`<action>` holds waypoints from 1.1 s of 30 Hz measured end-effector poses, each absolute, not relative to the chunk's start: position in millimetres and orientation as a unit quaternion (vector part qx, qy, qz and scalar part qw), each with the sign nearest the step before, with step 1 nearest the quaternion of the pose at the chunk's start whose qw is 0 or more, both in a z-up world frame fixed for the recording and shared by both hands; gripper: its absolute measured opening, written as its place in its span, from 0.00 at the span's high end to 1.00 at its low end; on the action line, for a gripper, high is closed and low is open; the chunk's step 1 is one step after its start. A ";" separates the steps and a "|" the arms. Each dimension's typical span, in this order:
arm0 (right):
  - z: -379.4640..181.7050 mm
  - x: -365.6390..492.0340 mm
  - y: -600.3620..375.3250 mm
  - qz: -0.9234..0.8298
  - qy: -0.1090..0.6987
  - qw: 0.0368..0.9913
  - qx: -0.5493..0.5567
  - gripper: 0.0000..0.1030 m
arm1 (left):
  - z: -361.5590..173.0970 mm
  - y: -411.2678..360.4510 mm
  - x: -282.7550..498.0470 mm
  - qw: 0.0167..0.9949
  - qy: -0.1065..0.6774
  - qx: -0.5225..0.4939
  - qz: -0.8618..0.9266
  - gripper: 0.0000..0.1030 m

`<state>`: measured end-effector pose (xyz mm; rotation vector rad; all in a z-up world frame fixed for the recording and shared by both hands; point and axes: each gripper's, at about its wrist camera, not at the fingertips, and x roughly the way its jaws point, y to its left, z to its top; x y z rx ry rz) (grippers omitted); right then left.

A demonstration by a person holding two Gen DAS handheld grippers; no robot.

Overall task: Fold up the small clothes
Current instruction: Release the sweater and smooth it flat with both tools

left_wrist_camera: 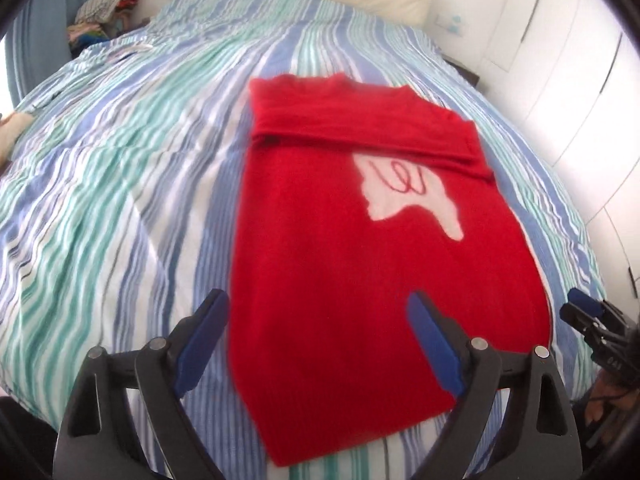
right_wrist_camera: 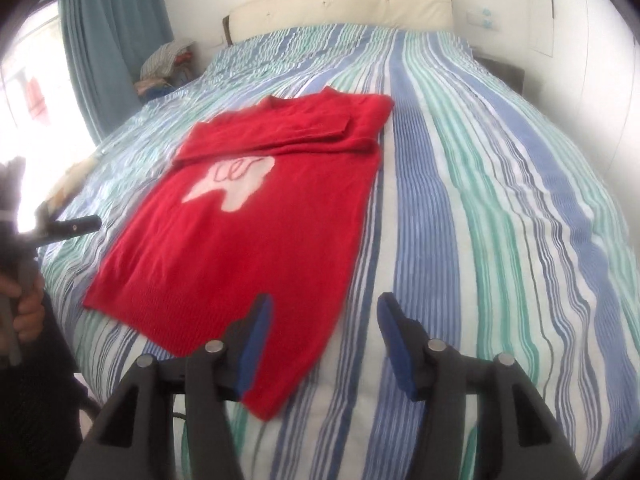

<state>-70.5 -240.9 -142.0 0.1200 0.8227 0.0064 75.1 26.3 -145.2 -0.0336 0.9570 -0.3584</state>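
A red knit sweater [left_wrist_camera: 352, 264] with a pale pink patch [left_wrist_camera: 408, 192] lies flat on the striped bed [left_wrist_camera: 120, 184], its sleeves folded across the chest. My left gripper [left_wrist_camera: 318, 304] is open and empty, just above the sweater's near hem at its left corner. In the right wrist view the sweater [right_wrist_camera: 240, 232] lies left of centre. My right gripper [right_wrist_camera: 324, 308] is open and empty, above the sweater's near right corner. The right gripper also shows at the right edge of the left wrist view [left_wrist_camera: 588, 312].
The bed's striped cover [right_wrist_camera: 480, 200] spreads wide to the right. A cream headboard [right_wrist_camera: 340, 0] stands at the far end. A pile of clothes [right_wrist_camera: 168, 64] sits beside the bed at the far left. White cupboard doors [left_wrist_camera: 560, 80] stand on the right.
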 end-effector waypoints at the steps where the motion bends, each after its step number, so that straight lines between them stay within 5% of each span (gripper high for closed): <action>1: -144.8 -65.9 -234.8 0.009 0.398 0.916 0.056 0.47 | -153.5 19.7 71.9 0.870 0.461 -0.007 -0.173 0.10; 7: -205.7 -49.8 -205.4 0.020 0.433 0.901 0.031 0.43 | -198.1 -6.6 53.7 0.870 0.466 0.069 -0.147 0.02; 33: -215.8 -60.9 -200.7 0.016 0.395 0.919 0.007 0.36 | -202.7 -6.7 53.5 0.872 0.462 0.069 -0.148 0.00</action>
